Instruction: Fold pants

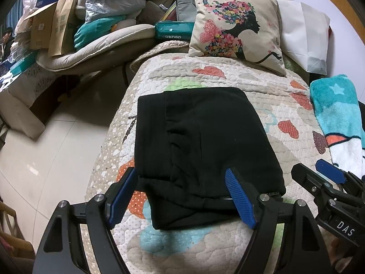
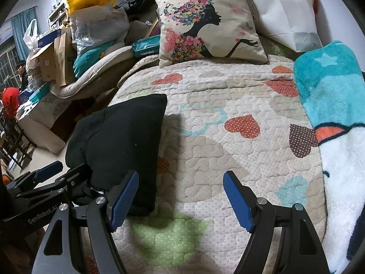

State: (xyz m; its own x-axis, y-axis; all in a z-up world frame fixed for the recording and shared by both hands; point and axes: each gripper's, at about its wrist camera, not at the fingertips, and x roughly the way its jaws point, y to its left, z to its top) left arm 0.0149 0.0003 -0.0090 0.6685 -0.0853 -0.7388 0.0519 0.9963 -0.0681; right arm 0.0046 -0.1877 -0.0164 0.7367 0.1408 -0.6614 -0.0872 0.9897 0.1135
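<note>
Black pants (image 1: 203,150) lie folded into a compact rectangle on the heart-patterned quilt (image 1: 262,86). My left gripper (image 1: 182,194) hovers open over the near edge of the pants, its blue pads wide apart and not pressing the cloth. In the right wrist view the pants (image 2: 121,141) sit at the left, and my right gripper (image 2: 181,196) stands open above bare quilt (image 2: 216,141) just right of them, holding nothing. Each gripper shows in the other's view: the right gripper (image 1: 319,175) at the right edge, the left gripper (image 2: 57,173) at the lower left.
A cushion (image 1: 237,27) printed with a flower-haired silhouette and a white bag (image 1: 305,34) rest at the head of the bed. A teal and white plush blanket (image 2: 335,118) lies along the right side. Boxes and bags (image 1: 68,22) are piled left, beyond a strip of tiled floor (image 1: 45,150).
</note>
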